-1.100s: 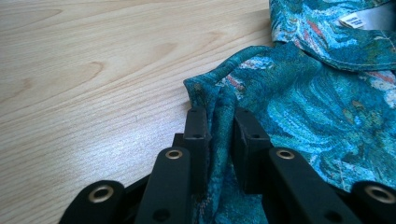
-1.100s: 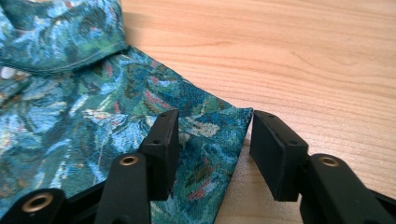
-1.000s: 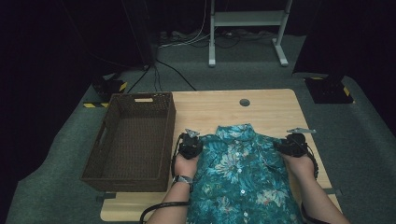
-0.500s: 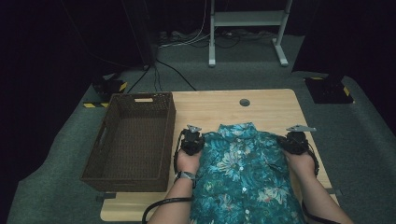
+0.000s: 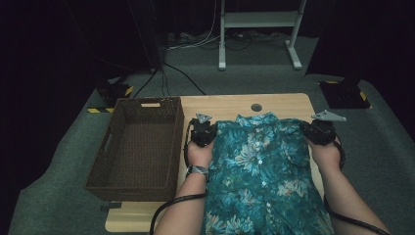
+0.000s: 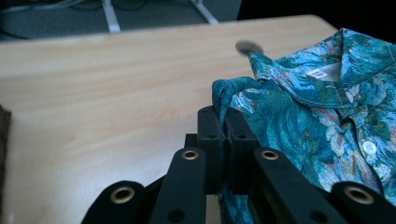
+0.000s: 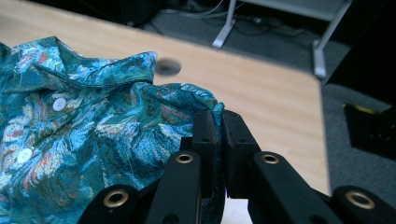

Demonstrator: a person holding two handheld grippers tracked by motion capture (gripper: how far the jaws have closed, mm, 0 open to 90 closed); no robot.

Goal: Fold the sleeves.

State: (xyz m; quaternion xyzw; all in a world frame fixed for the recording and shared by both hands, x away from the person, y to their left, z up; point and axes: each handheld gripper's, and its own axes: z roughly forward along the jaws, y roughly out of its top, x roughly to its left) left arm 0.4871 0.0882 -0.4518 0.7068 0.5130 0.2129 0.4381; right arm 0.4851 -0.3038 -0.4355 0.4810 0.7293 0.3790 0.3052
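A teal floral button-up shirt (image 5: 262,171) lies front-up on the right half of the wooden counter (image 5: 225,104), its collar toward the far edge and its hem running off the near edge toward the person; its long axis runs from near to far, collar pointing away, and the button placket sits roughly along that line. In the high view the left hand-held gripper (image 5: 202,133) sits at the shirt's left shoulder and the right hand-held gripper (image 5: 320,131) at its right shoulder, one at each upper corner of the garment, well apart; both have just been closing, with cloth between the jaws. In the left gripper view the left hand-held gripper (image 6: 223,122) is clenched on a fold of shoulder fabric, which bunches up just above the jaws; the collar with its white label lies to the right. In the right gripper view the right hand-held gripper (image 7: 215,123) is likewise clenched on a raised ridge of the shoulder cloth; two white buttons show at the left. A dark woven basket (image 5: 108,161) stands on the counter's left side, just beside the left hand (image 5: 199,152).
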